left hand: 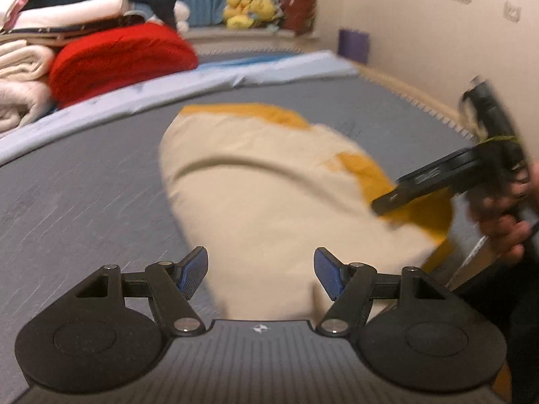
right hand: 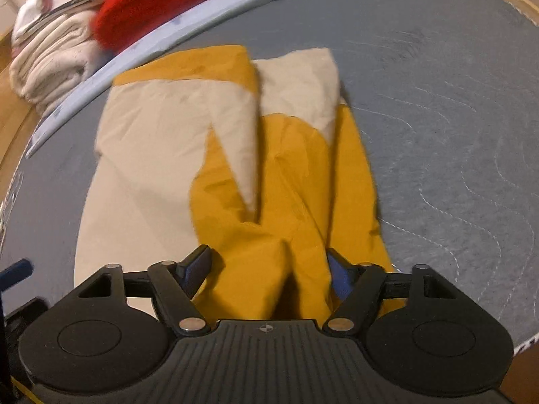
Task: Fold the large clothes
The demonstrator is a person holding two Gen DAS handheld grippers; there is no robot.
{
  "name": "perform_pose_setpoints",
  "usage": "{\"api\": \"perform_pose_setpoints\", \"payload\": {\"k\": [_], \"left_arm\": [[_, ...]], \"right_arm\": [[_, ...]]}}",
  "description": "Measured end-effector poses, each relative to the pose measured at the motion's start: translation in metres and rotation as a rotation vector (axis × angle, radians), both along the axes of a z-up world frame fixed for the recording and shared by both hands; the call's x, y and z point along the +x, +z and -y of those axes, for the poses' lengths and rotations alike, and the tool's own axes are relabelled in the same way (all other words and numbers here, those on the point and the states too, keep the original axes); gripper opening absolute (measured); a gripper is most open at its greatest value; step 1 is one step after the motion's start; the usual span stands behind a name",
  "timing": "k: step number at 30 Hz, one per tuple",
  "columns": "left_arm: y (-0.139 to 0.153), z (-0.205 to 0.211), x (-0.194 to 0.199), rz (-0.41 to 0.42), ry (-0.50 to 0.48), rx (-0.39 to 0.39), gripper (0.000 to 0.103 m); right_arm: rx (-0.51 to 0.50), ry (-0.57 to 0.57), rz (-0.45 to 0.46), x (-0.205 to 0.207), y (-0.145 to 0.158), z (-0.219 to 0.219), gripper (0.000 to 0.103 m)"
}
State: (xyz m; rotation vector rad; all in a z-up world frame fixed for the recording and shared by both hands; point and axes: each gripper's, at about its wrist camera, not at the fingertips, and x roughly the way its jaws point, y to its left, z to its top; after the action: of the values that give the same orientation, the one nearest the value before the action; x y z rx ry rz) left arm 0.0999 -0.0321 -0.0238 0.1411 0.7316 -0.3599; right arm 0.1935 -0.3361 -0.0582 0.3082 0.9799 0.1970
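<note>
- The cream-and-yellow garment (right hand: 209,155) lies part-folded mid-mattress (right hand: 438,107), away from its edges.
- Left gripper (left hand: 261,269) hovers wide, empty, over the cream side.
- Right gripper (right hand: 269,269) straddles a yellow fold, jaws wide, apparently not pinching, likely to lift it.

Red blanket (left hand: 124,59) beside cream stack (left hand: 20,80); yellow plush toys (left hand: 249,11), probably.

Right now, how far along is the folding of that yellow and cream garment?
Partly done: the yellow and cream garment lies doubled over on the grey mattress. In hand: a yellow fold bunches between the right gripper's parted jaws; the left gripper is open and holds nothing. Left: flattening the rumpled yellow side and folding smaller.
</note>
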Motion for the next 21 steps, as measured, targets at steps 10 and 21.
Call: {"api": "perform_pose_setpoints", "payload": {"k": [10,21], "left_arm": [[0.009,-0.009,0.009,-0.024,0.08,-0.09,0.075],[-0.007,0.023,0.021,-0.133,0.034,-0.107,0.075]], "right_arm": [[0.14,-0.052,0.488,-0.055,0.07,0.051,0.002],[-0.042,-0.167,0.138,-0.034,0.02,0.099,0.0]]}}
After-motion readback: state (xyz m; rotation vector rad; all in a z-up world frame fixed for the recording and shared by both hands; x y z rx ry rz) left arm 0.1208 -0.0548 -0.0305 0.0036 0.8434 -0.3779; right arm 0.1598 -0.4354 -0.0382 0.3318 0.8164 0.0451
